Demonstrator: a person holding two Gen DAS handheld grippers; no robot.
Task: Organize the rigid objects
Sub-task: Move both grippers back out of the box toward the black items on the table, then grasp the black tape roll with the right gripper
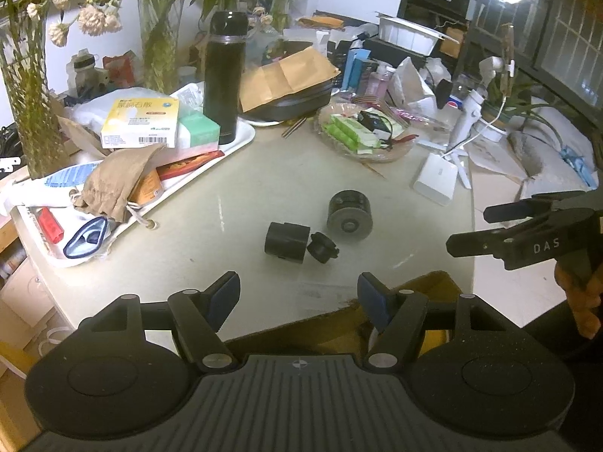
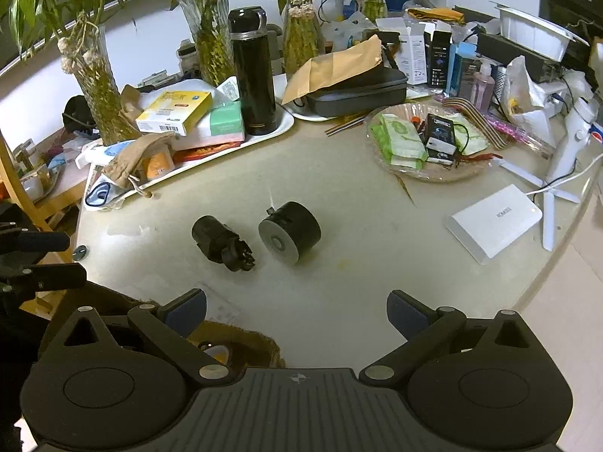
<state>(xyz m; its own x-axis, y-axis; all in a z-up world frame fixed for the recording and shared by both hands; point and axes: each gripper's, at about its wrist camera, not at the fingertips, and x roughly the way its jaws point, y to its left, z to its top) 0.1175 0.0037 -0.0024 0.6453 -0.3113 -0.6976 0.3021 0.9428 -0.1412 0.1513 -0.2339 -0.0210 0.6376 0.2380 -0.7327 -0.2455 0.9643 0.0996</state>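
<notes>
Two dark cylindrical parts are seen lying on their sides on the pale table, close together but apart: a smaller black cylinder with a knobbed cap at its end, and a wider drum with a grey face. Both are kept well ahead of the left gripper and the right gripper, whose jaws are held partly open with nothing between them. A brown cardboard box is glimpsed just beneath the fingers, probably the destination. Risk is judged to lie chiefly in rolling: either cylinder could be nudged by one pad before the other closes and sent toward the crowded white tray. The cap could also be knocked loose if gripped at the joint.
</notes>
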